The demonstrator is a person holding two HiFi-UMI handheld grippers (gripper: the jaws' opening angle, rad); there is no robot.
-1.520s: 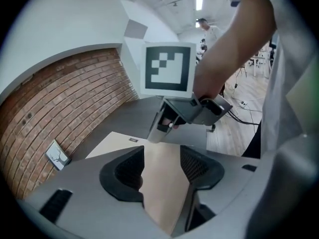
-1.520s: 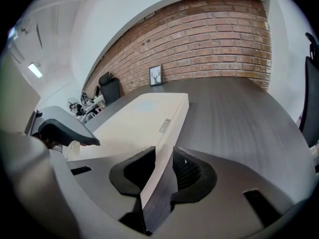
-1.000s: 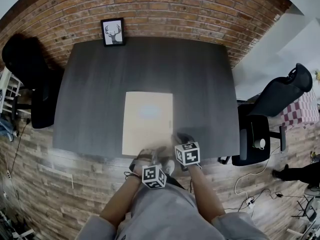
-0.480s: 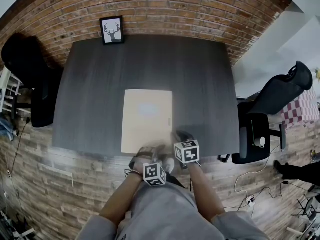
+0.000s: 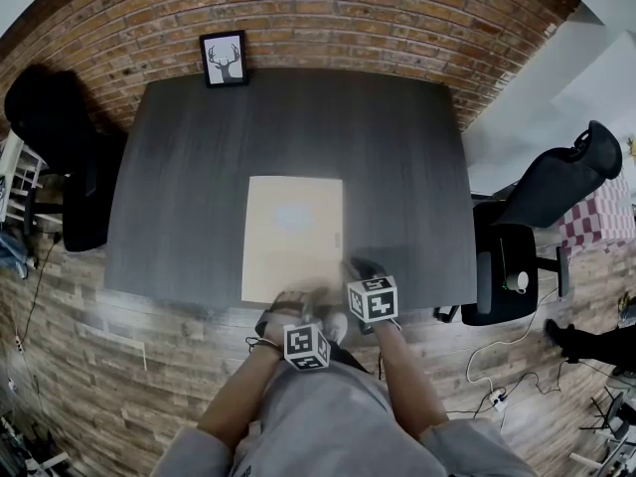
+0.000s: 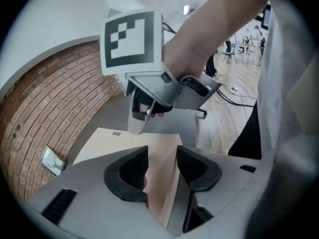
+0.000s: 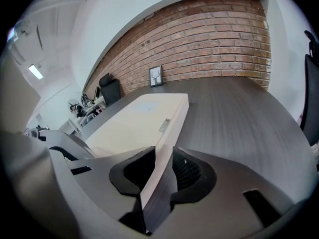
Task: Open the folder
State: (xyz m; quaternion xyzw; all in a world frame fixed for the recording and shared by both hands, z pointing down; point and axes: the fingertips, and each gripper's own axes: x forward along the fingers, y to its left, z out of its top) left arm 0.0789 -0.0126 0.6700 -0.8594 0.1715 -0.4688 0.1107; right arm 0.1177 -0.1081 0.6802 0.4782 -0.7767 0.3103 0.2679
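The table (image 5: 179, 167) bears the folder (image 5: 293, 237), lying flat and unopened at its near edge. At that edge the right gripper (image 7: 163, 158) sits narrowly parted astride the folder's side. The left gripper (image 6: 162, 158), whose jaws have just been closing, straddles the folder's corner without pinching it, probably to lift the cover.

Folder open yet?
No: in the head view the folder lies flat on the table with its cover still down.
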